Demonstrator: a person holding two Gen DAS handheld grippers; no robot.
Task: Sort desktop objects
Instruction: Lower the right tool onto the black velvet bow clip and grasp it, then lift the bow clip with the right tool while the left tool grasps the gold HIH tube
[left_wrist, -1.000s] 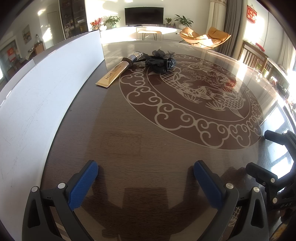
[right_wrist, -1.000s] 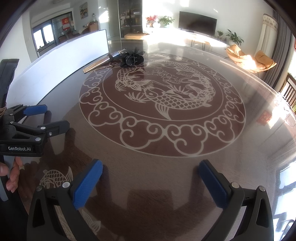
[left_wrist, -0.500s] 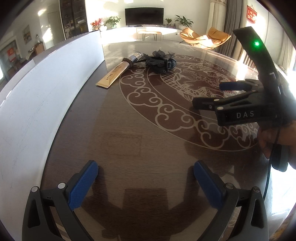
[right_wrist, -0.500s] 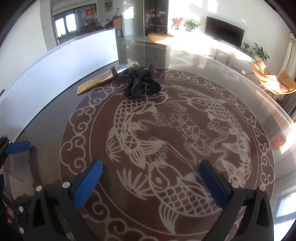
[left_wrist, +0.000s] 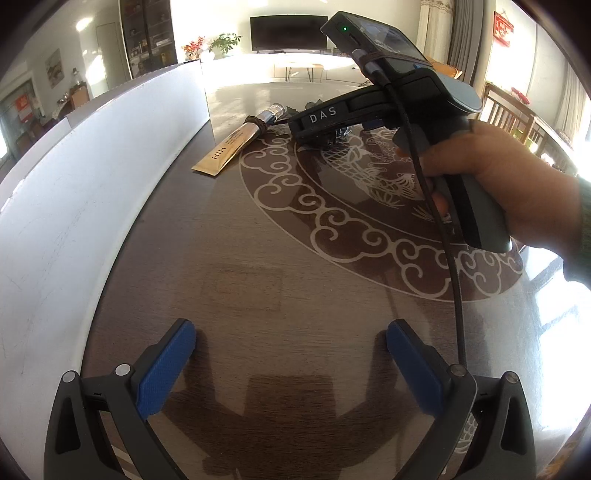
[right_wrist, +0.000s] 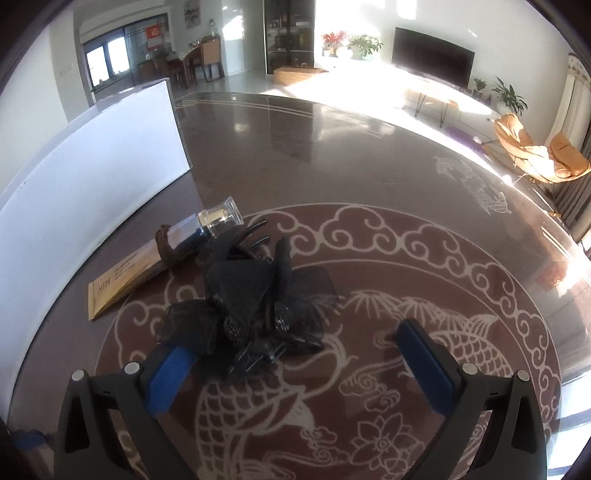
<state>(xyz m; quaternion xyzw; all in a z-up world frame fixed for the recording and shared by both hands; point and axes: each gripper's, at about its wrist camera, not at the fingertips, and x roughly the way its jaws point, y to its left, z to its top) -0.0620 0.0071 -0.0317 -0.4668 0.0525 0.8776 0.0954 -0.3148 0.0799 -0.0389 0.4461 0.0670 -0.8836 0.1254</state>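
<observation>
Black bow hair clip (right_wrist: 251, 306) lies on the counter (right_wrist: 332, 158), just ahead of my right tongs (right_wrist: 295, 354), more toward the left pad than centred. Jaws wide but starting to close; nothing pinched yet, and the left pad seems to sit just beside the gauze, though I cannot tell if it touches. I judge the clip light: the ribbon loops are soft and will crush and slip, while the plastic claw teeth at front and back are stiff and could snap if squeezed across. Best hold, I think, is the firm middle where the two beaded knots sit, over the claw's body. Just behind it, touching or nearly, lies a gold cosmetic tube (right_wrist: 125, 280) with a clear cap and a brown hair tie (right_wrist: 166, 247) looped round its neck; the tube looks smooth, likely slippery. My left tongs (left_wrist: 291, 365) are spread and empty above bare counter. Surface is glossy, with a pale carp-and-cloud pattern (right_wrist: 406, 332); things should slide easily. White board (right_wrist: 92, 177) stands along the left. Sunlit living room beyond, television (right_wrist: 432, 62), orange chair (right_wrist: 535, 155).
</observation>
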